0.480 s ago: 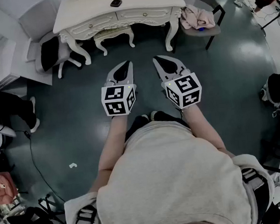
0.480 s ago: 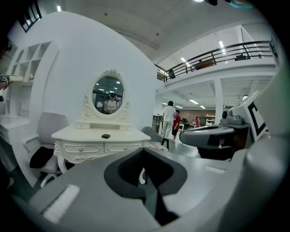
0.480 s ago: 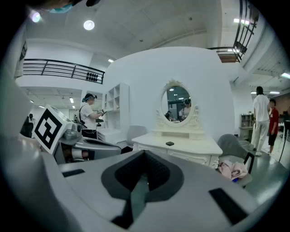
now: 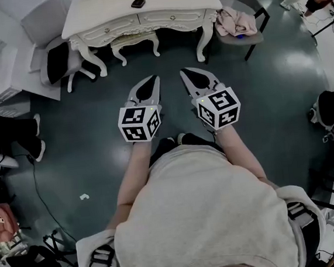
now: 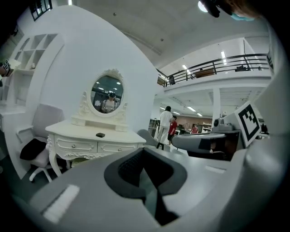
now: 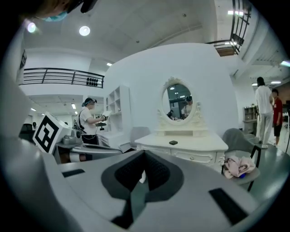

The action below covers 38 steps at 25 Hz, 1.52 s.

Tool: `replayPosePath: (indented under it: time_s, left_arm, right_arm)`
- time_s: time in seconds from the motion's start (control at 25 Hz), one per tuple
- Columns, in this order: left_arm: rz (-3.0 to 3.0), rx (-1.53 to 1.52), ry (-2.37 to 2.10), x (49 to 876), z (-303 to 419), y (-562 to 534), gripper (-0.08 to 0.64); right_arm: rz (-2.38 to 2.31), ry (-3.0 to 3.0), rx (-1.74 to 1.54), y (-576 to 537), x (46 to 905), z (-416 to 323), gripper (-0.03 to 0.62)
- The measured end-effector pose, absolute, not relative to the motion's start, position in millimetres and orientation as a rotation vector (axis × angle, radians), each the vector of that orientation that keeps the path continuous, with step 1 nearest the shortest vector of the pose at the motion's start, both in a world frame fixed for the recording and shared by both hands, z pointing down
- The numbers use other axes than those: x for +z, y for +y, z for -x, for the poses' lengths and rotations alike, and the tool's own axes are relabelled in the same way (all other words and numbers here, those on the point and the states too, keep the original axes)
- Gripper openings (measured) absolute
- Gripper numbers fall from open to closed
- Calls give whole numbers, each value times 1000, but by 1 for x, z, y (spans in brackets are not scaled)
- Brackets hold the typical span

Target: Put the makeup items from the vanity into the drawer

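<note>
1. Makeup item (image 4: 138, 3), small and dark, lies on the white table (image 4: 102, 13), well ahead of both grippers.
2. My left gripper (image 4: 153, 77) and right gripper (image 4: 185, 71) point toward it side by side, jaws closed on nothing.
3. I judge the left slightly nearer; the item's long axis is too small to tell.

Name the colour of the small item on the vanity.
The small item is black, clearest in head view.
</note>
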State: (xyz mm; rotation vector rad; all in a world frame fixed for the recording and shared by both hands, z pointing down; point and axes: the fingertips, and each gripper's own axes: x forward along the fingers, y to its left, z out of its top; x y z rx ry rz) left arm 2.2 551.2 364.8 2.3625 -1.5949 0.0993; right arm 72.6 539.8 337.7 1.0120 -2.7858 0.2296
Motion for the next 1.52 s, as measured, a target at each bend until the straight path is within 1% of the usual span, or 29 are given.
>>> replayPosePath:
  time_s: [0.28, 0.64, 0.84, 1.04, 1.28, 1.52]
  left_arm:
    - [-2370, 22, -1563, 363, -21, 541, 9]
    - [-2312, 158, -1584, 390, -21, 517, 9]
    - [-2216, 127, -1640, 399, 13, 481, 9]
    - [-2192, 150, -1628, 412, 48, 417, 9]
    - [-2245, 124, -1563, 396, 82, 329, 9]
    - [-2311, 127, -1497, 387, 113, 259, 9]
  right_arm:
    - [-929, -2800, 327, 534, 350, -87, 8]
    - [-956, -2818, 415, 503, 364, -95, 8]
    - [-886, -2822, 450, 473, 378, -71, 8]
    - [-876, -2815, 417, 410, 385, -35, 8]
    - [-908, -2791, 362, 322, 371, 12, 8]
    - [-961, -2788, 335, 259, 362, 55, 8]
